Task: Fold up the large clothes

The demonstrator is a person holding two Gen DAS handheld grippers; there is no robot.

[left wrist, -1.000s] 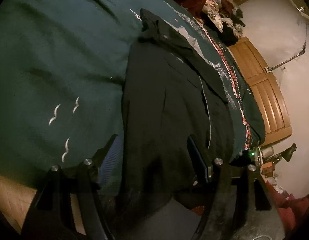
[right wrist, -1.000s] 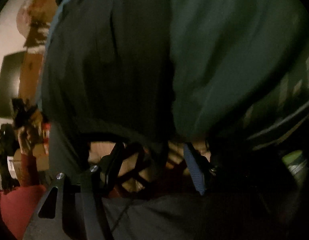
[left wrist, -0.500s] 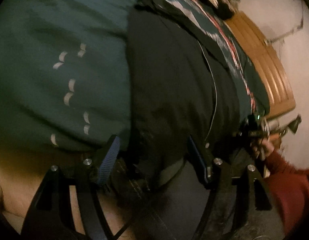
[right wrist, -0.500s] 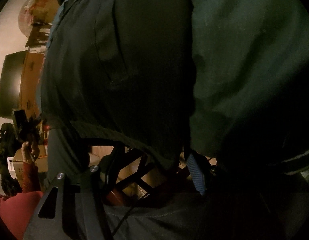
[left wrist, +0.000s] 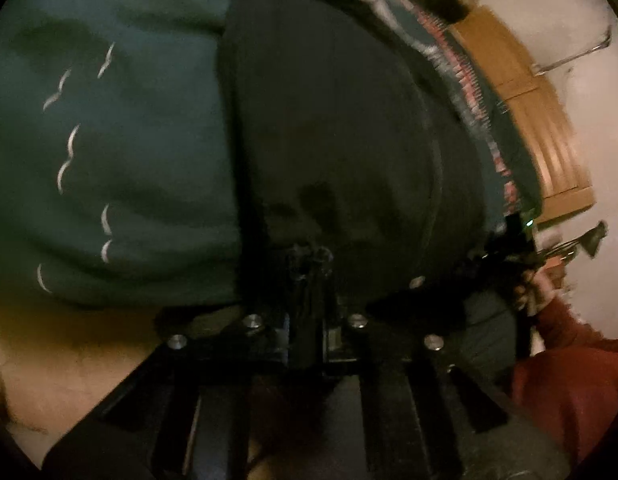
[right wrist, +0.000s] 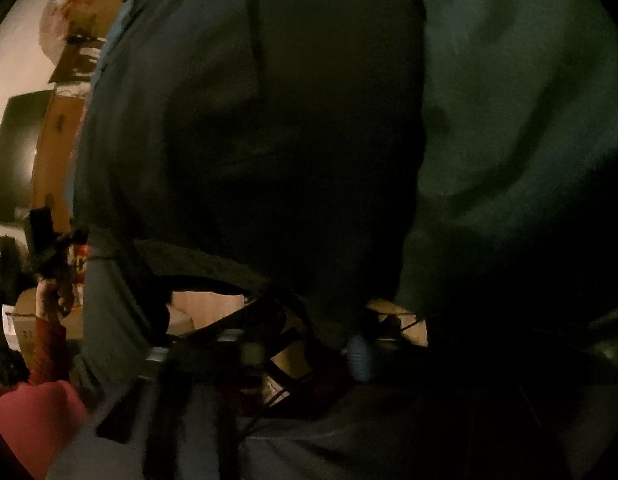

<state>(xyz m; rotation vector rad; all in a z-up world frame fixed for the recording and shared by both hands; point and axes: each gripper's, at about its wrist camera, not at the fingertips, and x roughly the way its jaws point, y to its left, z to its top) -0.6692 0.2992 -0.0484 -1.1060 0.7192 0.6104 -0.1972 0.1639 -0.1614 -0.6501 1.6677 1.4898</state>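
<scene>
Here, dark garment [left wrist: 329,128] on green bedspread [left wrist: 121,152]

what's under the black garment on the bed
The black garment lies on a dark green bedspread with white bird marks, visible beside it. What lies directly beneath the garment is covered.

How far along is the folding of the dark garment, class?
Done: the dark garment lies spread on the green blanket. In hand: both grippers are closing on its near hem, the left gripper pinching cloth, the right gripper blurred. Left: no fold made yet.
</scene>
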